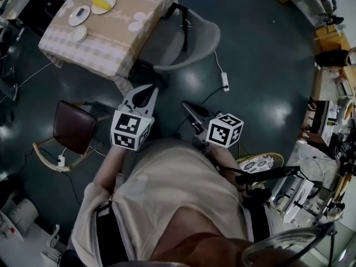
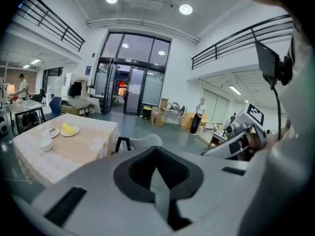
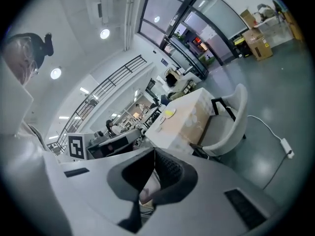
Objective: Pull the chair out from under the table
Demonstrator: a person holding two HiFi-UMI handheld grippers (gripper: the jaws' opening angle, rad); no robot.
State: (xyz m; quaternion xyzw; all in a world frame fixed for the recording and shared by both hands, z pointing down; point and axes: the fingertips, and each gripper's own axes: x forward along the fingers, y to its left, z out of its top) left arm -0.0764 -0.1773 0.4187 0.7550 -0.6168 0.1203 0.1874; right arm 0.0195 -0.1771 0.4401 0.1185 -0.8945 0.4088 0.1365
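A pale grey shell chair point(image 1: 186, 35) stands tucked against the right side of a table point(image 1: 119, 35) with a checked beige cloth. It also shows as the chair point(image 2: 140, 142) beyond the table point(image 2: 83, 146) in the left gripper view, and as the chair point(image 3: 231, 119) in the right gripper view. My left gripper point(image 1: 151, 89) is short of the table's near corner, its jaws closed tip to tip with nothing between them. My right gripper point(image 1: 184, 105) hovers over the floor below the chair, shut and empty. Neither touches the chair.
A plate with a yellow item point(image 1: 103, 3), another plate point(image 1: 79, 14) and a small bowl point(image 1: 79, 34) sit on the cloth. A brown-seated chair point(image 1: 73, 128) stands at the left. A power strip point(image 1: 225, 81) with its cable lies on the floor right of the grey chair. Cluttered shelves line the right side.
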